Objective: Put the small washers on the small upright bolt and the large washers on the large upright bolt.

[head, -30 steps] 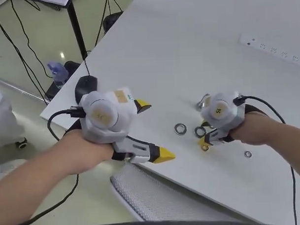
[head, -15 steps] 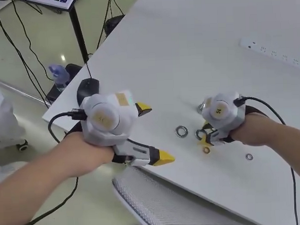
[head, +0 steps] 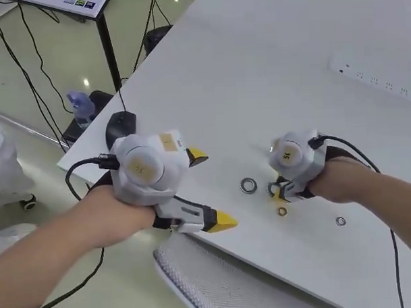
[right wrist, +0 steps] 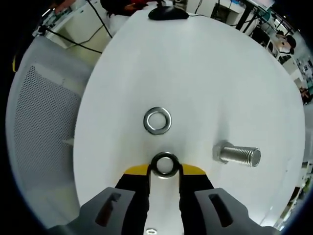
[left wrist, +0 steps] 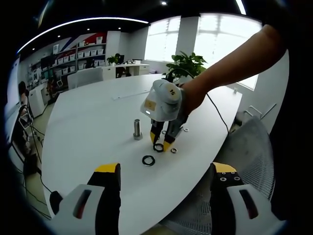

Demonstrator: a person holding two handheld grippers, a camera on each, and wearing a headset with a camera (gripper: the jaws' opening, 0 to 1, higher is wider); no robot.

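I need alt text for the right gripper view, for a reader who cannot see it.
The right gripper jaws appear to grip a washer flat on the white table. A second washer lies just beyond it, and a large bolt stands at the view's right.

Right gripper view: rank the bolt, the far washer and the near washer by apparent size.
1. bolt
2. far washer and near washer: they look alike, and one lies closer to the camera, so I won't rank them.

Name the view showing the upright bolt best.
Right gripper view: the bolt is close, unblocked beside the right gripper, which pinches a washer. Left gripper view shows it small; in the head view that gripper covers most of it.
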